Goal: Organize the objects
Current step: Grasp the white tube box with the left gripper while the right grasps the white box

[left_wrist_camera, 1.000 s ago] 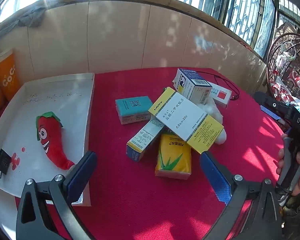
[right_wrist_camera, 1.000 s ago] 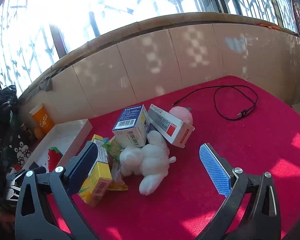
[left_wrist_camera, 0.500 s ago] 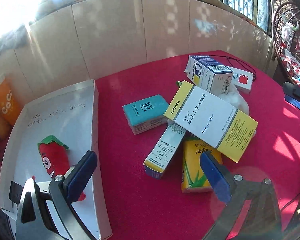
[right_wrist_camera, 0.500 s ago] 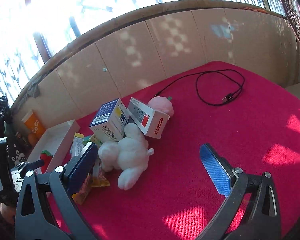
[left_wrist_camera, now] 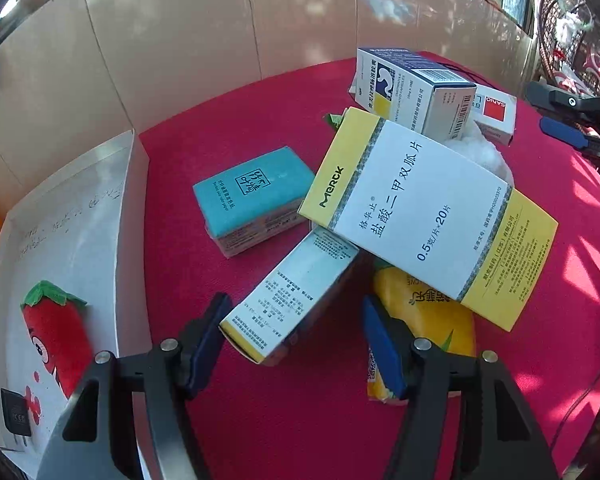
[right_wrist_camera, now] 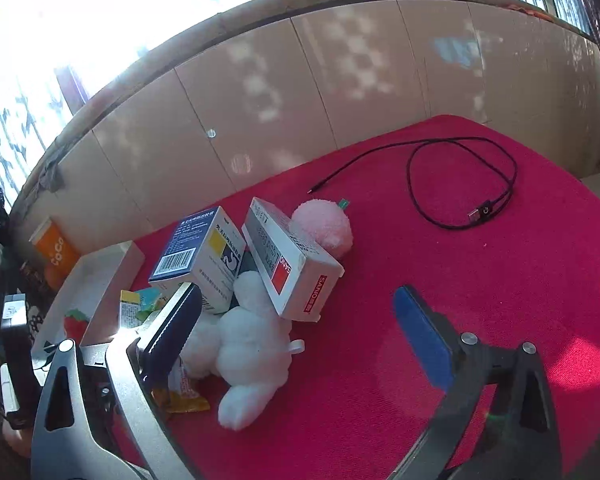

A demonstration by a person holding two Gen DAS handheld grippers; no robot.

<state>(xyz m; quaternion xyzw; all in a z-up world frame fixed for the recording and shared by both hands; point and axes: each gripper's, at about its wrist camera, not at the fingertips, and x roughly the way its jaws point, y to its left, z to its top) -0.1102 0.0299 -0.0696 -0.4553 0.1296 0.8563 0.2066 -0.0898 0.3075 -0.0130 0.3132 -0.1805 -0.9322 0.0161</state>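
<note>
A pile of boxes lies on the red table. My left gripper (left_wrist_camera: pixel 292 332) is open, its pads on either side of the near end of a narrow white and yellow box (left_wrist_camera: pixel 292 296), not clamped. A big yellow-white Merck box (left_wrist_camera: pixel 428 216) leans over it, above a yellow packet (left_wrist_camera: pixel 424 328). A teal box (left_wrist_camera: pixel 252 196) lies to the left. My right gripper (right_wrist_camera: pixel 296 332) is open and empty above a white plush toy (right_wrist_camera: pixel 248 344), beside a blue-white box (right_wrist_camera: pixel 200 256) and a Sanofi box (right_wrist_camera: pixel 292 264).
A white tray (left_wrist_camera: pixel 112 184) at the left holds a red chili plush (left_wrist_camera: pixel 56 328) and a black plug (left_wrist_camera: pixel 16 416). A pink plush ball (right_wrist_camera: pixel 324 228) and a black cable (right_wrist_camera: pixel 460 184) lie further back. A tiled wall borders the table. An orange cup (right_wrist_camera: pixel 56 248) stands beside the tray.
My left gripper has moved forward and down to the pile and its jaws have narrowed around the narrow box. My right gripper has moved closer to the white plush.
</note>
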